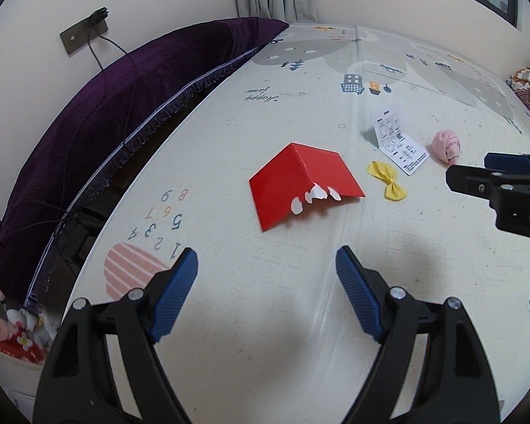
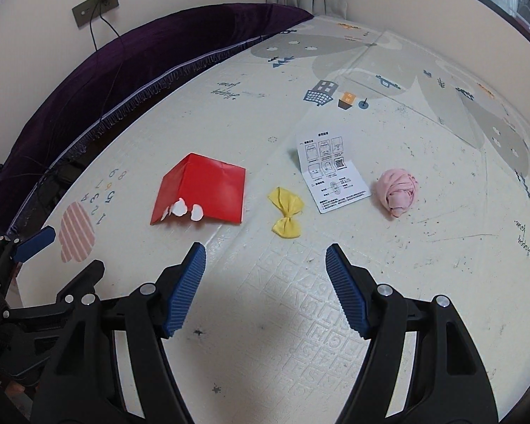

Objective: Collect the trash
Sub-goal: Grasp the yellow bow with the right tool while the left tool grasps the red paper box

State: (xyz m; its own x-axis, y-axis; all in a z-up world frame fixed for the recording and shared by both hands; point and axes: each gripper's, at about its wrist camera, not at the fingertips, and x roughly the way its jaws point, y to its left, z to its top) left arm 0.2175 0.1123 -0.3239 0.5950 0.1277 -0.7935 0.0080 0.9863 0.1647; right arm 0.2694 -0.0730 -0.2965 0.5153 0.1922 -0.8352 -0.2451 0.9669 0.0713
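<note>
Both tools hang over the play mat (image 2: pixel 424 247), spread wide and holding nothing: the left tool (image 1: pixel 266 270) faces the folded red card (image 1: pixel 302 183), the right tool (image 2: pixel 265 265) the yellow bow (image 2: pixel 287 212). An instruction leaflet (image 2: pixel 330 173) and a pink cloth ball (image 2: pixel 397 190) lie mid-mat, toward the right edge.

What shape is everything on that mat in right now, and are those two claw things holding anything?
Red paper: folded, standing like a tent, torn white along one edge.
Yellow bow: lying flat.
Instruction leaflet: creased, one half raised.
Pink cloth: balled up.
Left gripper: open, empty, above the play mat.
Right gripper: open, empty.
</note>
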